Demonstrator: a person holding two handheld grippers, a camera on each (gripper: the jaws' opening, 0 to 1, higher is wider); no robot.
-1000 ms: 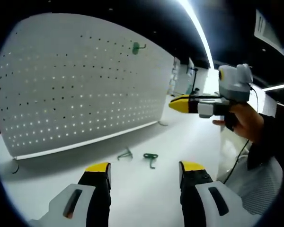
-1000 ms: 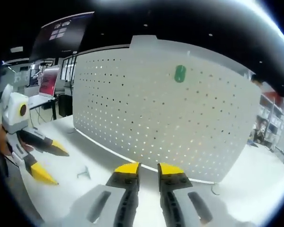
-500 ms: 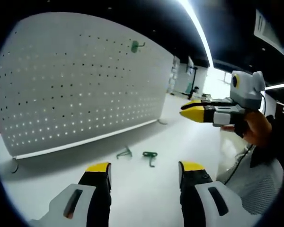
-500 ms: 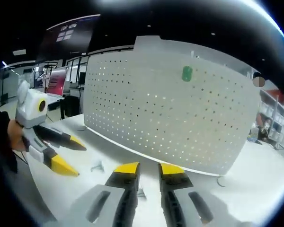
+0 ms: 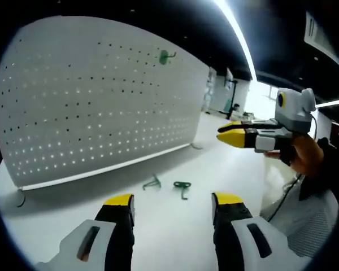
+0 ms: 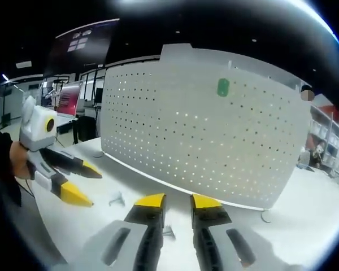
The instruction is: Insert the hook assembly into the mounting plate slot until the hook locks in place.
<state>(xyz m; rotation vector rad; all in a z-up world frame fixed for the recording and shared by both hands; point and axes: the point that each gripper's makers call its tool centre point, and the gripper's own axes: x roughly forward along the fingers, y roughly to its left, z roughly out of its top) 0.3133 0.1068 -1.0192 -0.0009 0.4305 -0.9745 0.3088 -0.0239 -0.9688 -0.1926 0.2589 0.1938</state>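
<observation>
A white pegboard (image 5: 96,101) stands upright on the white table (image 5: 226,169), and a green hook (image 5: 165,55) hangs near its top edge. On the table in front of it lie a grey-green hook (image 5: 152,183) and a green hook (image 5: 182,187). My left gripper (image 5: 173,200) is open, held short of them with nothing between its jaws. My right gripper (image 5: 233,132) hovers at the right in a hand (image 5: 302,155). In the right gripper view the pegboard (image 6: 203,141) carries the green hook (image 6: 223,87). My right gripper (image 6: 178,201) is narrowly open, empty, above a hook (image 6: 168,230). Another hook (image 6: 117,199) lies beside my left gripper (image 6: 79,180).
The pegboard rests on small feet (image 6: 264,216) near its lower corners. A person's sleeve and a cable (image 5: 282,197) show at the right edge. Desks and a red screen (image 6: 68,96) stand in the room behind the table's left end.
Seen from the left gripper, the right gripper has drifted to the right and turned slightly, then held still. The hooks on the table and the pegboard have not moved.
</observation>
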